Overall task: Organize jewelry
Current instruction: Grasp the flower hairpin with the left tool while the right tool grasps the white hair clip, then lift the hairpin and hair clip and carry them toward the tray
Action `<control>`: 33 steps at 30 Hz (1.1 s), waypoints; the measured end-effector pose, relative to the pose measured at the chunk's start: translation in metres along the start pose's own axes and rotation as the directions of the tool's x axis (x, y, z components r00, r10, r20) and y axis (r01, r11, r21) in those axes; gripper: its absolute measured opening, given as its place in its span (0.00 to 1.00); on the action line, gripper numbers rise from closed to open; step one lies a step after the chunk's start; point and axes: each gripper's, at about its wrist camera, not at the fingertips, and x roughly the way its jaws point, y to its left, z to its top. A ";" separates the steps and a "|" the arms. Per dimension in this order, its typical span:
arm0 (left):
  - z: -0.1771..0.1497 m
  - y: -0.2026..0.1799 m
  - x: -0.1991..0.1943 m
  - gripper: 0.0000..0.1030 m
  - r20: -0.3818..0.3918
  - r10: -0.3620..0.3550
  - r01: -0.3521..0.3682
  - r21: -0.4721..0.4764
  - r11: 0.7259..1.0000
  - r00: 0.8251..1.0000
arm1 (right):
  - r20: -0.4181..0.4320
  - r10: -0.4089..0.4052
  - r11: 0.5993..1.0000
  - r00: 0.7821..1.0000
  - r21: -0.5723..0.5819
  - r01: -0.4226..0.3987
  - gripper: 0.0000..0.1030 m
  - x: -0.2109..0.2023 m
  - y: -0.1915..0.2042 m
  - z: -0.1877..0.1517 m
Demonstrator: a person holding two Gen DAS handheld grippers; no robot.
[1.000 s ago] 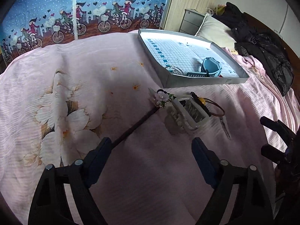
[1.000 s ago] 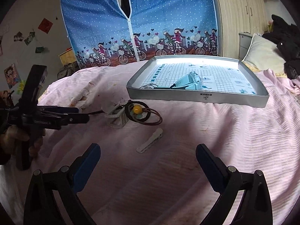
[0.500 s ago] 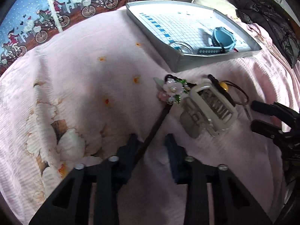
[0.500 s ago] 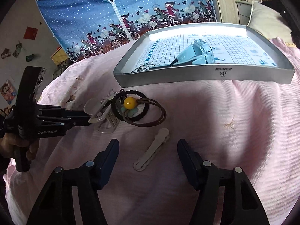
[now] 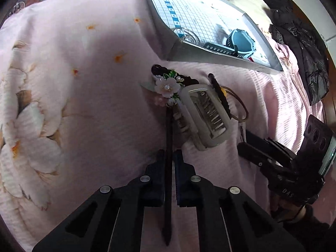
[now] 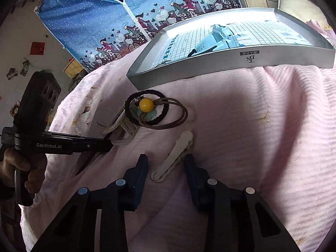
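Observation:
A dark hair stick [image 5: 169, 138] with a pink flower head [image 5: 167, 86] lies on the pink bedspread. My left gripper [image 5: 168, 157] is shut on its shaft. A white claw clip [image 5: 206, 115] lies just right of the stick. In the right wrist view a flat white hair clip [image 6: 174, 157] sits between the fingers of my right gripper [image 6: 166, 168], which is open and narrowed around it. Beyond it lie a black hair tie with a yellow bead [image 6: 146, 105] and a brown hair tie [image 6: 178, 119]. The silver tray [image 6: 231, 65] holds a blue watch [image 5: 241, 42].
The tray wall [image 5: 210, 56] stands close behind the jewelry pile. A dark jacket [image 5: 310, 63] lies at the bed's right side. A blue patterned wardrobe cover [image 6: 126, 10] hangs behind the bed. A hand [image 6: 14, 163] holds the left gripper's handle.
My left gripper moved forward and closed on the hair stick. My right gripper dropped toward the white hair clip and narrowed its fingers around it.

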 end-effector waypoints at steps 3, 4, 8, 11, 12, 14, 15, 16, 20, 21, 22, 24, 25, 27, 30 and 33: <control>0.005 -0.002 -0.003 0.05 0.000 -0.008 0.008 -0.016 1.000 1.000 | -0.008 0.016 1.000 1.000 0.007 -0.016 0.33 0.002 -0.003 0.001; 0.005 -0.002 -0.003 0.03 0.011 -0.012 0.012 -0.020 1.000 1.000 | -0.006 0.028 1.000 1.000 0.012 -0.028 0.32 0.003 -0.005 0.001; -0.013 0.000 -0.008 0.03 0.068 -0.032 0.035 -0.042 0.999 0.997 | -0.001 0.086 0.994 0.996 0.061 -0.085 0.16 0.003 -0.015 -0.001; -0.035 0.005 -0.013 0.03 0.110 -0.078 0.088 -0.086 0.992 0.991 | -0.001 0.101 0.992 0.995 0.070 -0.101 0.13 0.004 -0.015 0.000; -0.042 0.005 -0.014 0.03 0.127 -0.092 0.106 -0.105 0.989 0.988 | -0.001 0.099 0.993 0.995 0.066 -0.099 0.13 0.004 -0.013 0.000; -0.055 0.009 -0.018 0.03 0.152 -0.118 0.141 -0.149 0.979 0.981 | -0.002 0.099 0.993 0.995 0.057 -0.099 0.13 0.003 -0.010 0.000; -0.062 0.010 -0.020 0.03 0.164 -0.126 0.154 -0.171 0.973 0.978 | -0.004 0.102 0.993 0.995 0.054 -0.102 0.13 0.002 -0.009 0.001; -0.068 0.011 -0.023 0.03 0.177 -0.132 0.166 -0.191 0.967 0.975 | -0.006 0.105 0.993 0.994 0.053 -0.104 0.13 0.001 -0.008 0.000; -0.086 0.011 -0.037 0.03 0.233 -0.147 0.207 -0.258 0.944 0.961 | -0.019 0.118 0.991 0.993 0.063 -0.117 0.13 -0.006 -0.004 -0.004; -0.090 0.012 -0.039 0.03 0.241 -0.146 0.211 -0.271 0.939 0.960 | -0.021 0.119 0.991 0.993 0.063 -0.118 0.13 -0.009 -0.003 -0.007; -0.094 0.012 -0.042 0.03 0.247 -0.143 0.213 -0.284 0.935 0.958 | -0.020 0.122 0.991 0.992 0.065 -0.120 0.13 -0.012 -0.003 -0.009; -0.100 0.013 -0.051 0.03 0.266 -0.118 0.200 -0.304 0.931 0.957 | -0.020 0.127 0.990 0.992 0.068 -0.125 0.13 -0.014 0.000 -0.011; -0.101 0.010 -0.054 0.03 0.275 -0.093 0.179 -0.303 0.936 0.957 | -0.020 0.124 0.990 0.992 0.065 -0.122 0.13 -0.013 0.001 -0.011; -0.101 0.003 -0.059 0.03 0.276 -0.016 0.097 -0.283 0.954 0.961 | -0.018 0.116 0.992 0.993 0.060 -0.114 0.13 -0.013 0.003 -0.010; -0.100 -0.003 -0.063 0.03 0.291 0.036 0.053 -0.293 0.955 0.956 | -0.009 0.114 0.992 0.993 0.055 -0.113 0.13 -0.014 0.003 -0.010; -0.100 -0.004 -0.067 0.03 0.335 0.028 0.073 -0.283 0.956 0.942 | 0.000 0.129 0.990 0.992 0.051 -0.129 0.13 -0.012 0.003 -0.011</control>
